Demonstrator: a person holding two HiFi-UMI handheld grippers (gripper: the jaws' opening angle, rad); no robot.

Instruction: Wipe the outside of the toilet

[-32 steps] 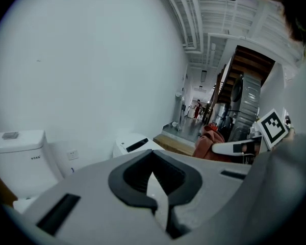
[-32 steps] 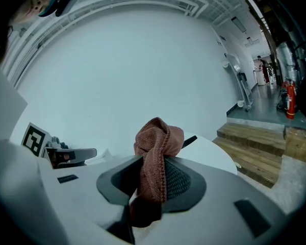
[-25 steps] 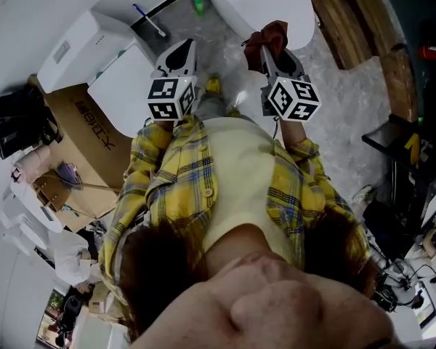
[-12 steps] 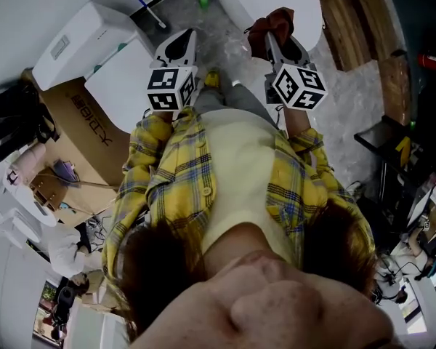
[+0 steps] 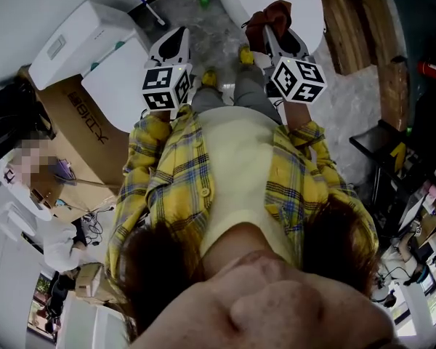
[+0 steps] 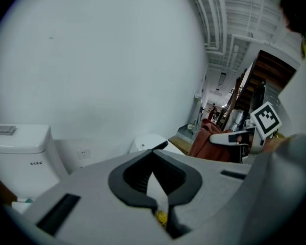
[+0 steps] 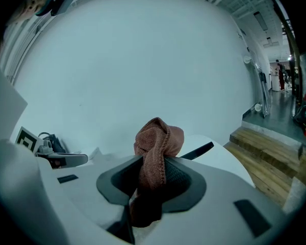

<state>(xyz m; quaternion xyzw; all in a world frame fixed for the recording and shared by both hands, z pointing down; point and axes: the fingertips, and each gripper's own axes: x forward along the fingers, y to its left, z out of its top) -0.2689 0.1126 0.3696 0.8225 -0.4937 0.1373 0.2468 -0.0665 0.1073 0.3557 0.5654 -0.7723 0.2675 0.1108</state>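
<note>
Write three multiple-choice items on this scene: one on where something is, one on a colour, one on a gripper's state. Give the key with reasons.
1. Where is the cloth?
A. Between the jaws of the right gripper
B. Between the jaws of the left gripper
C. On the floor

2. What colour is the cloth?
A. Blue
B. Reddish-brown
C. White

3. What does the left gripper hold?
A. The cloth
B. A brush
C. Nothing

Key:
1 A: the right gripper view shows the cloth pinched between its jaws and bunched above them.
2 B: it looks reddish-brown in both the head view and the right gripper view.
3 C: the left gripper view shows its jaws together with nothing between them.
</note>
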